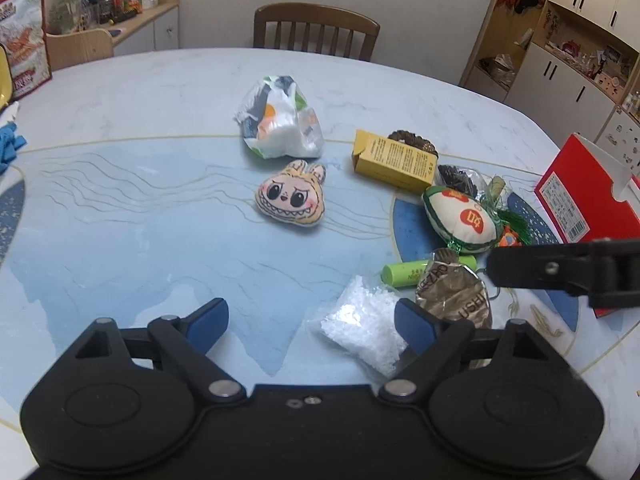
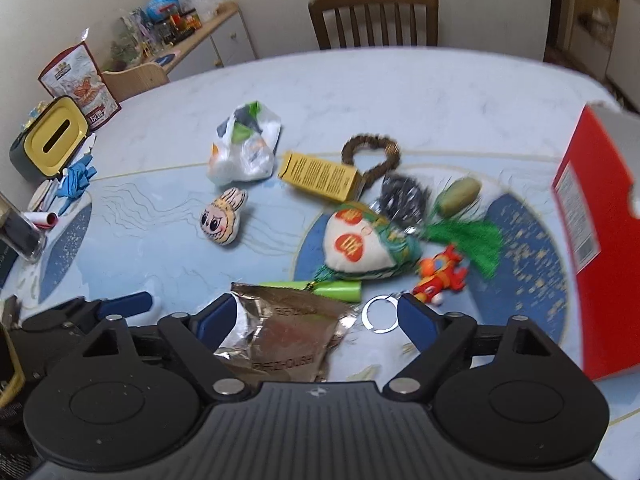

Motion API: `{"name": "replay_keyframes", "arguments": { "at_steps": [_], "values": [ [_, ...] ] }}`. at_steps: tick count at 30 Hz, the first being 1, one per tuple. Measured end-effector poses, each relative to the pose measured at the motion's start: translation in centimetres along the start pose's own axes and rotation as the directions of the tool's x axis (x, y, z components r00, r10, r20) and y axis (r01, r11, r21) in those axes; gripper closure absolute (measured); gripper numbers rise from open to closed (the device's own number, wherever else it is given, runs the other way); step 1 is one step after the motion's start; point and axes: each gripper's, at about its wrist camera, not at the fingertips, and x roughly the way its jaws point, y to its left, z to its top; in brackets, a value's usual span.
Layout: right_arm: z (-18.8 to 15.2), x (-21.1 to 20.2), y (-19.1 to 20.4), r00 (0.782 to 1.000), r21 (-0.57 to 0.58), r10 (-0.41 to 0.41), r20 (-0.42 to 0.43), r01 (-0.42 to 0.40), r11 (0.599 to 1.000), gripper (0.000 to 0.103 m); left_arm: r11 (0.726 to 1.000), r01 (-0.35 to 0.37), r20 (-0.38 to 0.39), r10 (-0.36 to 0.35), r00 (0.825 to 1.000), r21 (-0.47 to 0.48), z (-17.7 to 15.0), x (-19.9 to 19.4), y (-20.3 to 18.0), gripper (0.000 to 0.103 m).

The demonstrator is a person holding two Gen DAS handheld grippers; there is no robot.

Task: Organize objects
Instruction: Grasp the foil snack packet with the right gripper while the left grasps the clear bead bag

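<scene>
Small items lie scattered on the pale blue table (image 1: 140, 220). My left gripper (image 1: 312, 320) is open low over the table, and a bag of white crystals (image 1: 360, 328) lies against its right finger. Further off are a plush face toy (image 1: 290, 200), a crumpled plastic bag (image 1: 280, 120) and a yellow carton (image 1: 394, 162). My right gripper (image 2: 316, 316) is open with a brown foil packet (image 2: 288, 332) lying between its fingers. Just beyond it are a green tube (image 2: 336, 290), a metal key ring (image 2: 380, 314), a red toy figure (image 2: 440, 274) and a white-and-green sachet (image 2: 360, 248).
An open red box (image 2: 600, 220) stands at the right edge of the table. A bead bracelet (image 2: 372, 152) and a dark mesh ball (image 2: 402, 196) lie behind the sachet. At far left are a yellow-lidded tissue box (image 2: 56, 136) and a blue glove (image 2: 76, 178). A wooden chair (image 1: 316, 28) stands at the far side.
</scene>
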Motion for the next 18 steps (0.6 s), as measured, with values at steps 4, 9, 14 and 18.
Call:
{"name": "replay_keyframes", "arguments": {
  "at_steps": [4, 9, 14, 18],
  "values": [
    [-0.1, 1.2, 0.3, 0.999, 0.018, 0.019, -0.045, -0.018, 1.0, 0.026, 0.999, 0.042, -0.013, -0.042, 0.999, 0.002, 0.1, 0.5, 0.1, 0.021],
    [-0.1, 2.2, 0.6, 0.996, 0.044, 0.025, -0.083, -0.022, 0.999, 0.04, 0.995, 0.098, -0.025, -0.098, 0.995, 0.012, 0.2, 0.9, 0.0, 0.032],
    [-0.3, 3.0, 0.4, 0.992, 0.082, 0.034, -0.123, -0.024, 0.996, 0.053, 0.989, 0.15, -0.033, -0.15, 0.988, 0.005, 0.1, 1.1, 0.0, 0.045],
    [-0.3, 3.1, 0.4, 0.991, 0.093, 0.039, -0.127, -0.027, 0.995, 0.06, 0.982, 0.188, -0.039, -0.189, 0.981, -0.017, 0.1, 1.2, 0.1, 0.056]
  ]
}}
